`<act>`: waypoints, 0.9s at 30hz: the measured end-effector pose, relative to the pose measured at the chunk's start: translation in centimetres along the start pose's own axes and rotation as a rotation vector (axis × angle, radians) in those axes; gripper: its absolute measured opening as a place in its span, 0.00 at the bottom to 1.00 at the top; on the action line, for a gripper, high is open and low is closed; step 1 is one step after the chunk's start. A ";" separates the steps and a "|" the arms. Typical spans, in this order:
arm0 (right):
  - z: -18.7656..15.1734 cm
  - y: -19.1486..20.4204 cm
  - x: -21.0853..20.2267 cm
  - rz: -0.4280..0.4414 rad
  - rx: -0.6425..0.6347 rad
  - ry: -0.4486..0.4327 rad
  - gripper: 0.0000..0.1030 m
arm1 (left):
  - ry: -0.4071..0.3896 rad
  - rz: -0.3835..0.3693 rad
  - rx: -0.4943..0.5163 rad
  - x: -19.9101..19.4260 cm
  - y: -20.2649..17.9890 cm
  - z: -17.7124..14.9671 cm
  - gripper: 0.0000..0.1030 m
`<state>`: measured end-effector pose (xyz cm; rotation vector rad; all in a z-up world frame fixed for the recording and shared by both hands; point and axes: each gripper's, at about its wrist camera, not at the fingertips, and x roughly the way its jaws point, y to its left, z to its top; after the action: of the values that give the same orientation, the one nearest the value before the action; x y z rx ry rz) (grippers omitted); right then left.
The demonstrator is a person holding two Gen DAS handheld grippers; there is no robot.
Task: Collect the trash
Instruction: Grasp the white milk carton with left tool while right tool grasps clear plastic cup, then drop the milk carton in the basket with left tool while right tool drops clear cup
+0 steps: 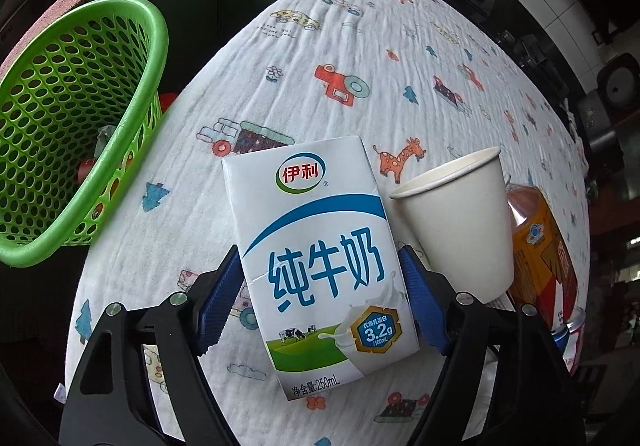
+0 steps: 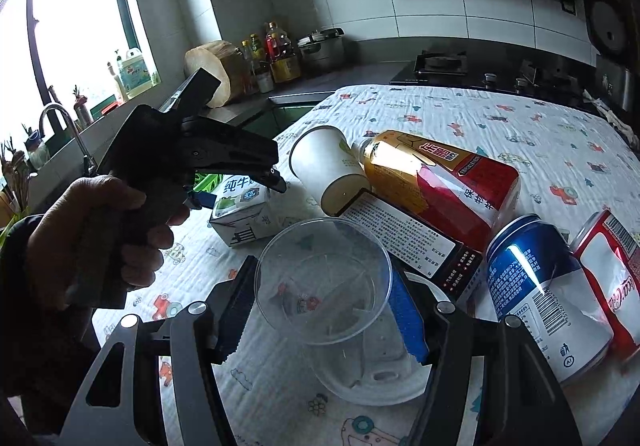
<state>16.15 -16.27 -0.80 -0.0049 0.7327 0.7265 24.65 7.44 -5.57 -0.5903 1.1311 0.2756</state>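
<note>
Left wrist: left tool [image 1: 320,270] clamps boxy, glossy milk carton [image 1: 316,246].

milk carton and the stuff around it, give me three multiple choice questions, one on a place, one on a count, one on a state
1. Where does the green basket sit, seen from the left wrist camera?
A. left of the milk carton
B. on top of the carton
C. behind the paper cup

2. How many drink cans lie on the cloth in the right wrist view?
A. none
B. two
C. five

3. What is between the fingers of the right hand-held gripper?
A. a spoon
B. nothing
C. a clear plastic cup

Answers: 1 A, the basket is at the table's left edge. 2 B, a blue can and a red can lie side by side. 3 C, both pads press on the clear cup.
</note>
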 end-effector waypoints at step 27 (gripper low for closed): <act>6.3 11.8 6.6 0.103 -0.134 0.053 0.59 | -0.199 -0.143 0.053 -10.2 15.7 4.5 0.70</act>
<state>16.21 -1.75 2.76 -0.1097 0.7375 0.8755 16.11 23.66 0.29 -0.5811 0.8973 0.1762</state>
